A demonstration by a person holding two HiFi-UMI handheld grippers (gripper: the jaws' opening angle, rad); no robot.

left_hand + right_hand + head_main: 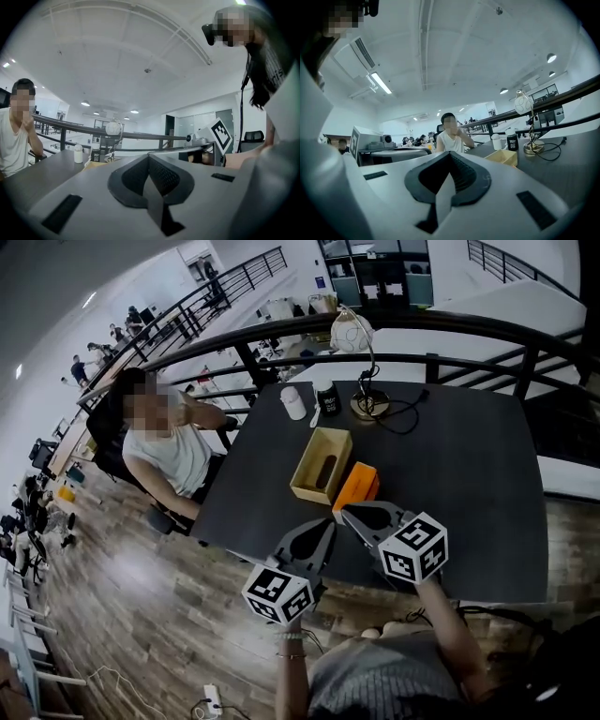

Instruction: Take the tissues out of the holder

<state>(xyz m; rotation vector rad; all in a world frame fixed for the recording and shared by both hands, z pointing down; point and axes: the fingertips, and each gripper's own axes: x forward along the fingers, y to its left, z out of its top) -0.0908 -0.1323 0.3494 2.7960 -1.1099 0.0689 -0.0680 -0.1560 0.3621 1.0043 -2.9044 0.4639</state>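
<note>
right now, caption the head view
Left tongs and right tongs, shut and empty, at the table's near edge by an orange pack and yellow holder

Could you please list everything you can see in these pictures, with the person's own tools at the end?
Table: one, dark, beside the railing.
Holder: one, yellow open box, mid-table.
Orange pack: one, orange, beside the holder, on its right.
White container: one, white, far side of the table.
Black can: one, black, next to the white container.
Lamp: one, gold base, white shade, far side of the table.
Cable: one, black, by the lamp base.
Seated person: one, white shirt, left of the table.
Left tool: one, grey, jaws together, empty.
Right tool: one, grey, jaws together, empty.
</note>
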